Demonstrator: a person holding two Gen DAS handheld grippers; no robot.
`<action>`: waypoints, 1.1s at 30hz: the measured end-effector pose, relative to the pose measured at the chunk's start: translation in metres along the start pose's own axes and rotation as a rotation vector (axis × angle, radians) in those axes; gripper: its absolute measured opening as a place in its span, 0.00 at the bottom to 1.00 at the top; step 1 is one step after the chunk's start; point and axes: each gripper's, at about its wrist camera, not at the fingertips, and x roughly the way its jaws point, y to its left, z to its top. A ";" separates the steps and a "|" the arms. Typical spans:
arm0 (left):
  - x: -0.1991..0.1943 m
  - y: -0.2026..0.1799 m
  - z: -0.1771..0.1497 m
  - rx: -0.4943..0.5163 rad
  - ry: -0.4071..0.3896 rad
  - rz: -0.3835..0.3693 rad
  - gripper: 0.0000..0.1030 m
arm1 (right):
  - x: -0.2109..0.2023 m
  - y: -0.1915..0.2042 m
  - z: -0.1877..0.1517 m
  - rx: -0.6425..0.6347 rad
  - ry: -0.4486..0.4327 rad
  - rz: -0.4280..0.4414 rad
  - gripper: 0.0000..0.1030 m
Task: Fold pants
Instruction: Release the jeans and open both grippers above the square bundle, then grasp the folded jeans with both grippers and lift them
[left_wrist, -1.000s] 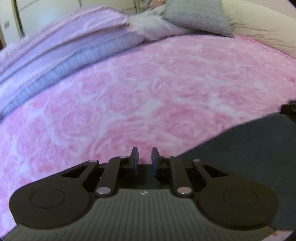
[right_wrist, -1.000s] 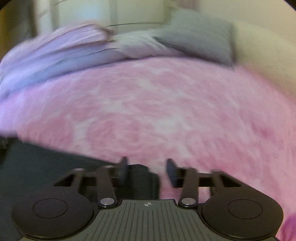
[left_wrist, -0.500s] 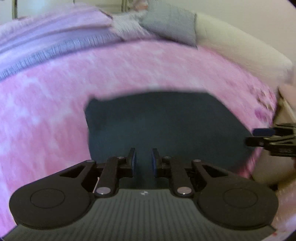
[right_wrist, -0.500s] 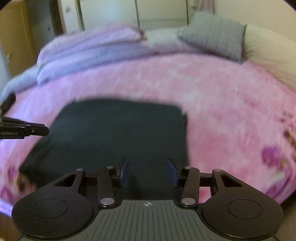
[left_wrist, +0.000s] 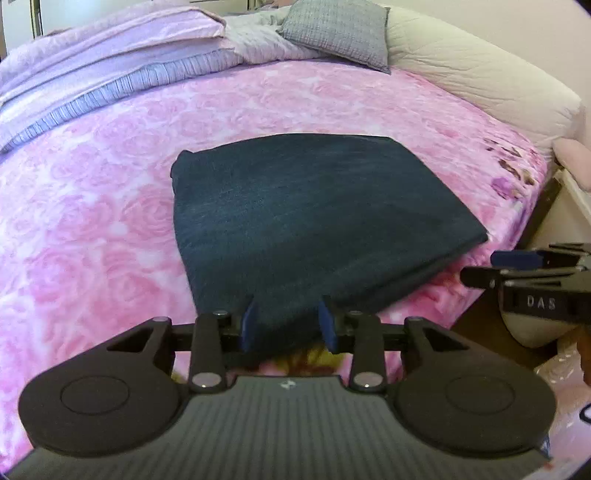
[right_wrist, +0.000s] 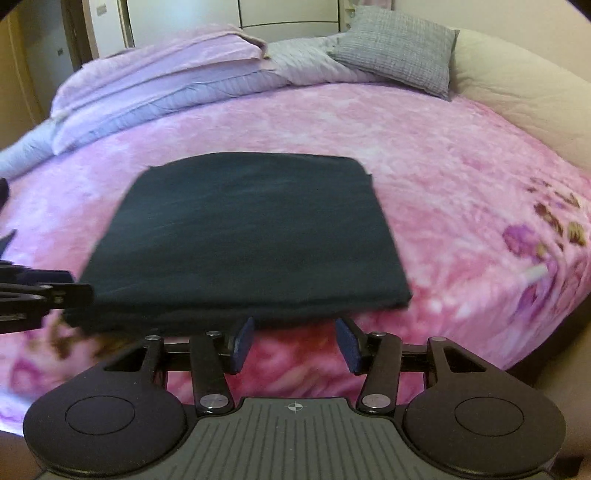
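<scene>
The dark navy pants (left_wrist: 314, 218) lie folded into a flat rectangle on the pink rose-patterned bedspread (left_wrist: 92, 192), close to the bed's near edge. In the left wrist view my left gripper (left_wrist: 288, 325) is open at the near left corner of the pants, blue pads either side of the hem, holding nothing. The right gripper (left_wrist: 517, 269) shows at the right edge of that view. In the right wrist view the same folded pants (right_wrist: 251, 236) fill the middle, and my right gripper (right_wrist: 295, 343) is open just short of their near edge. The left gripper (right_wrist: 40, 291) shows at far left.
Folded lilac and blue-grey bedding (right_wrist: 147, 88) is stacked at the far left of the bed. A grey pillow (right_wrist: 399, 48) and a cream bolster (right_wrist: 524, 110) line the far right. The bed's edge (left_wrist: 546, 206) drops off at the right beside white furniture (left_wrist: 576, 195).
Both grippers have pulled back from low over the bedspread toward the bed's near edge, so the whole folded pants now show. The left gripper's fingers have spread from nearly closed to open.
</scene>
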 end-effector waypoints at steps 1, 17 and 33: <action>-0.007 -0.002 -0.003 0.006 -0.004 0.001 0.31 | -0.007 0.005 -0.005 0.012 -0.003 0.012 0.48; -0.095 -0.006 -0.053 0.043 -0.081 0.004 0.44 | -0.105 0.060 -0.053 0.056 -0.118 -0.006 0.53; -0.014 0.105 -0.012 -0.301 -0.038 -0.151 0.54 | -0.048 -0.046 -0.005 0.210 -0.115 0.098 0.53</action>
